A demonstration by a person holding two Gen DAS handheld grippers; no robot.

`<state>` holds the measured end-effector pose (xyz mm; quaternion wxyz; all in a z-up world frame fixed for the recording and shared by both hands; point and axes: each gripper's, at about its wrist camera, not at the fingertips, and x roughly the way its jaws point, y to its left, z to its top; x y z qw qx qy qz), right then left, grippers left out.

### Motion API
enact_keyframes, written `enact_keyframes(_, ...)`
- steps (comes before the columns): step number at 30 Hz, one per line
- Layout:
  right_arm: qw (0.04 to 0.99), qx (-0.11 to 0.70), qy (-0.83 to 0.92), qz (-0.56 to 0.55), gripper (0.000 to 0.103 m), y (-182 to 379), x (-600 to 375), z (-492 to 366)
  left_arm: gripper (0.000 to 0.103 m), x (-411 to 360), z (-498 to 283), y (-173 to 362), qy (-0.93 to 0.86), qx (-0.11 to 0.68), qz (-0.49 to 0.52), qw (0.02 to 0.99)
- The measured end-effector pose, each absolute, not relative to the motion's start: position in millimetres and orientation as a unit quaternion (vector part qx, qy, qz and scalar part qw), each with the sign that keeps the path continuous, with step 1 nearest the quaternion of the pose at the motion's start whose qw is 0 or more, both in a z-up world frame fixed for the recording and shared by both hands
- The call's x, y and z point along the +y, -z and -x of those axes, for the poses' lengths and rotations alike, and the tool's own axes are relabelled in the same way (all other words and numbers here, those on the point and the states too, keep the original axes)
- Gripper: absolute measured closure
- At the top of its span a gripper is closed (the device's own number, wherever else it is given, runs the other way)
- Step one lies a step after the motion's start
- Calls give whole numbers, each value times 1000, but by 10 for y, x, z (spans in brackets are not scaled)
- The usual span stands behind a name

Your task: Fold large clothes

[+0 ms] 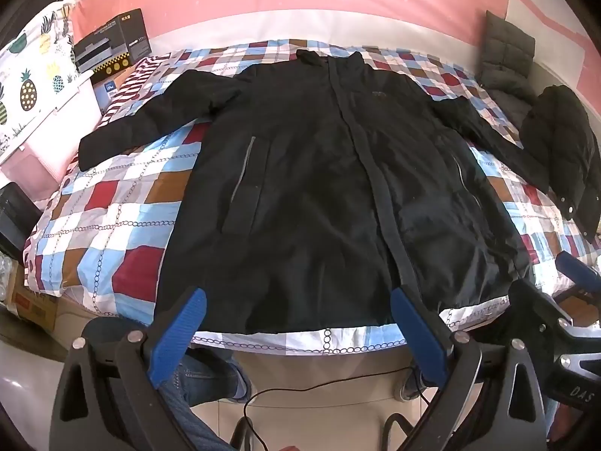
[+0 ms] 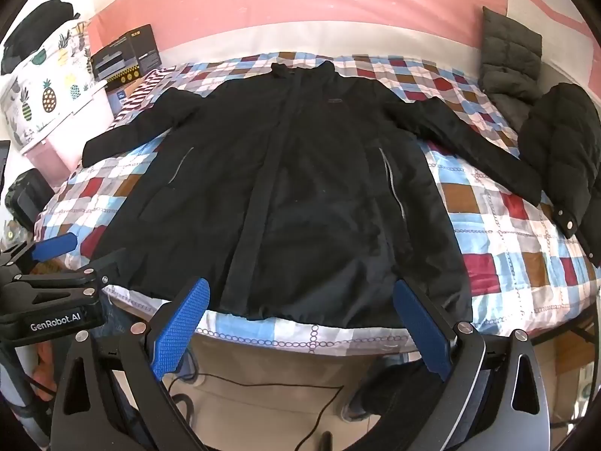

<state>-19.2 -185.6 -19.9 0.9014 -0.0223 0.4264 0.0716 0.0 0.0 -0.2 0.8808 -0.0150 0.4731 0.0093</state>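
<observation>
A large black jacket [image 1: 308, 188] lies spread flat, front up, on the checked bedspread [image 1: 109, 218], sleeves stretched out to both sides, hem toward me. It also shows in the right wrist view [image 2: 300, 195]. My left gripper [image 1: 298, 297] is open and empty, hovering above the hem at the bed's near edge. My right gripper [image 2: 300, 289] is open and empty, likewise above the hem. The right gripper's body shows at the right edge of the left wrist view [image 1: 556, 319]; the left gripper shows at the left of the right wrist view [image 2: 56, 263].
A second black puffy coat [image 1: 563, 150] lies at the bed's right edge, a grey quilted garment [image 1: 507, 52] behind it. Boxes [image 1: 112, 41] and a pineapple-print cushion [image 1: 33, 75] stand at the far left. A cable [image 1: 319, 387] runs on the floor below.
</observation>
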Motion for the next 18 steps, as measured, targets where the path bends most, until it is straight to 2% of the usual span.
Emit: enact_keyframes(18,901,427,-70,24,4,198,-1841,190,3,88,13,19,-21,459,8,888)
